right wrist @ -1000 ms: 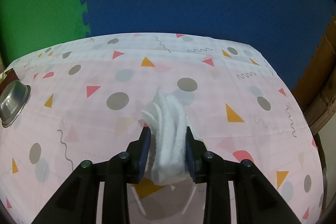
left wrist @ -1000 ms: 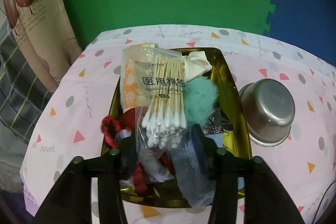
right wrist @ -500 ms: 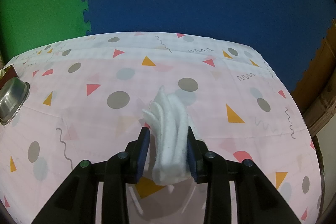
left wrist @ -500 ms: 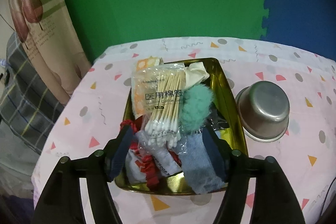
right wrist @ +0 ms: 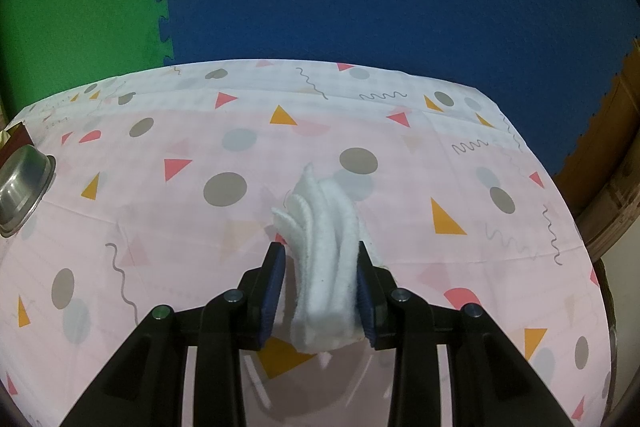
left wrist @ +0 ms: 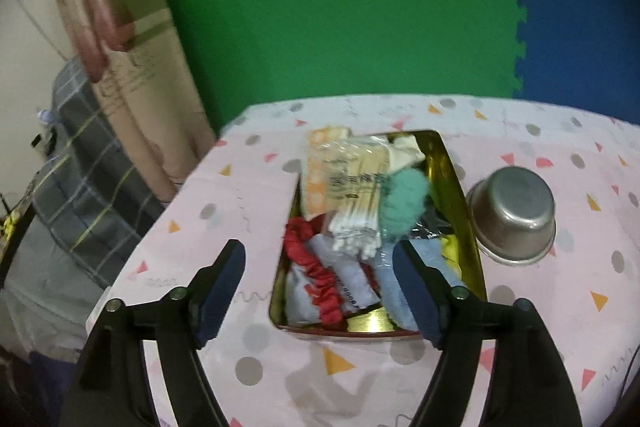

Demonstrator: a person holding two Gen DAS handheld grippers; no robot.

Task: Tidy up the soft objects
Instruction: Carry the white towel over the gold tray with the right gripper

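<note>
In the left wrist view a gold tray [left wrist: 454, 173] on the patterned tablecloth holds a bag of cotton swabs [left wrist: 354, 205], a teal pompom [left wrist: 402, 205], a red scrunchie [left wrist: 314, 267], a blue cloth [left wrist: 394, 287] and other soft items. My left gripper [left wrist: 320, 289] is open and empty, above the tray's near end. In the right wrist view my right gripper [right wrist: 320, 291] is shut on a folded white cloth [right wrist: 326, 247], held over the tablecloth.
An upturned steel bowl [left wrist: 514, 215] stands right of the tray; it also shows at the left edge of the right wrist view [right wrist: 22, 189]. Green and blue foam mats back the table. A plaid fabric [left wrist: 76, 163] lies off the table's left edge.
My left gripper let go of the cotton swab bag, opened wide and pulled back and up from the tray. The right gripper with the white cloth has barely moved.
</note>
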